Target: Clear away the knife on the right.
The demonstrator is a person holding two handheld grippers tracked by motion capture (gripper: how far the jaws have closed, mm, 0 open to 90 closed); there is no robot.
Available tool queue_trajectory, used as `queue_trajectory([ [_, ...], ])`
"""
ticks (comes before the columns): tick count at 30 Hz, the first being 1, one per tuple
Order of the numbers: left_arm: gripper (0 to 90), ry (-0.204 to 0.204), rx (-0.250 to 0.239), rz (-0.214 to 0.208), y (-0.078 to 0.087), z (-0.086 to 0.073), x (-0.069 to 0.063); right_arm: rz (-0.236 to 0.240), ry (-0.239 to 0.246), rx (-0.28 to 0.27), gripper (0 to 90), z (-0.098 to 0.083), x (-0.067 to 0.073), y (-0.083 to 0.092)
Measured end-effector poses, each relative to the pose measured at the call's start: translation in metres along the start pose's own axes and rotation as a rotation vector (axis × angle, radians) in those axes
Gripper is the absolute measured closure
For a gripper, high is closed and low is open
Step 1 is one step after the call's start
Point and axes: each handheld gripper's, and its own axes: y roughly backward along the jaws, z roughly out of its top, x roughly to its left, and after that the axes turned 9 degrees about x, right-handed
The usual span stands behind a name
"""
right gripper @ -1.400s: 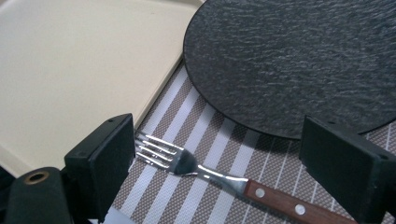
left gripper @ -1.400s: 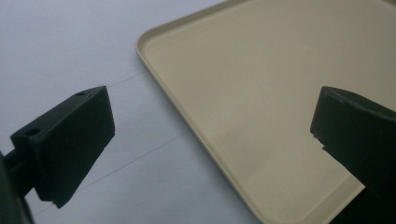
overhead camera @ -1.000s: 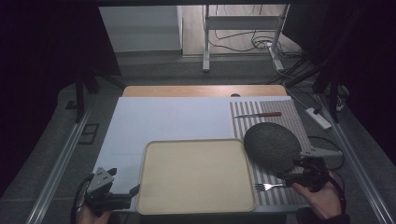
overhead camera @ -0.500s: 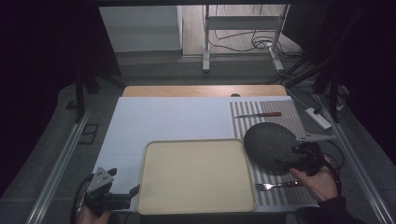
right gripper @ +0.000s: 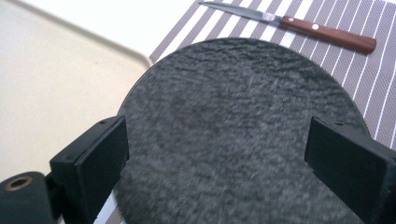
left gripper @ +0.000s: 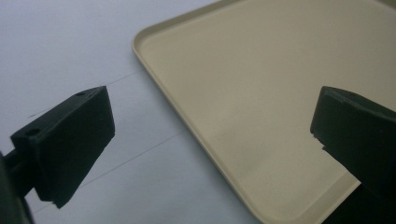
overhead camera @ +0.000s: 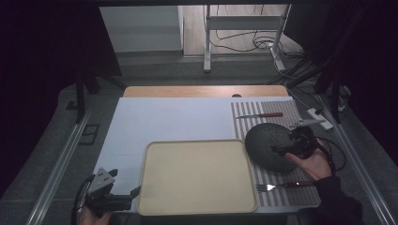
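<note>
1. Dark grey round slate plate (overhead camera: 270,146) with a rough stone-like face lies on the grey-and-white striped placemat (overhead camera: 300,187) at the right of the tabletop, its left rim just beside the beige rectangular plastic tray (overhead camera: 197,180).
2. My right claw (overhead camera: 280,150) hovers over the plate's right part with its jaws spread wide and nothing between them; in the right gripper view the plate (right gripper: 233,130) spans the whole gap between the two black jaws, so I judge that I am lining up to take it by the rim.
3. My left claw (overhead camera: 123,199) rests at the tray's near left corner, also wide open and empty, one jaw over the white sheet (left gripper: 70,42) and the other over the tray (left gripper: 261,84). I take it that this hand waits there to steady the tray.
4. A wooden-handled knife (overhead camera: 260,115) lies beyond the plate on the placemat and a fork (overhead camera: 281,186) with a dark handle lies nearer to me, both apart from the plate, as in a place setting.
5. The tray is bare, which suggests it is meant to receive the plate.
6. No brand, label or writing can be read on anything.
</note>
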Motion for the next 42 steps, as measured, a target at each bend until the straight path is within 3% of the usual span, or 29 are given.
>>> queue_trajectory([
  [24, 0.0, -0.019, 0.010, 0.000, -0.001, 0.000, -0.001, -0.056, -0.032, 0.064, 5.5, 0.065, -0.048, -0.054],
  [35, 0.0, -0.028, 0.015, 0.002, -0.001, 0.001, -0.002, -0.080, -0.059, 0.098, 6.4, 0.080, -0.070, -0.076],
  [39, 0.0, -0.032, 0.018, 0.003, -0.001, 0.001, -0.002, -0.076, -0.067, 0.109, 14.1, 0.084, -0.079, -0.082],
  [42, 0.0, -0.033, 0.019, 0.004, -0.001, 0.001, -0.003, -0.066, -0.077, 0.105, 25.8, 0.089, -0.087, -0.087],
])
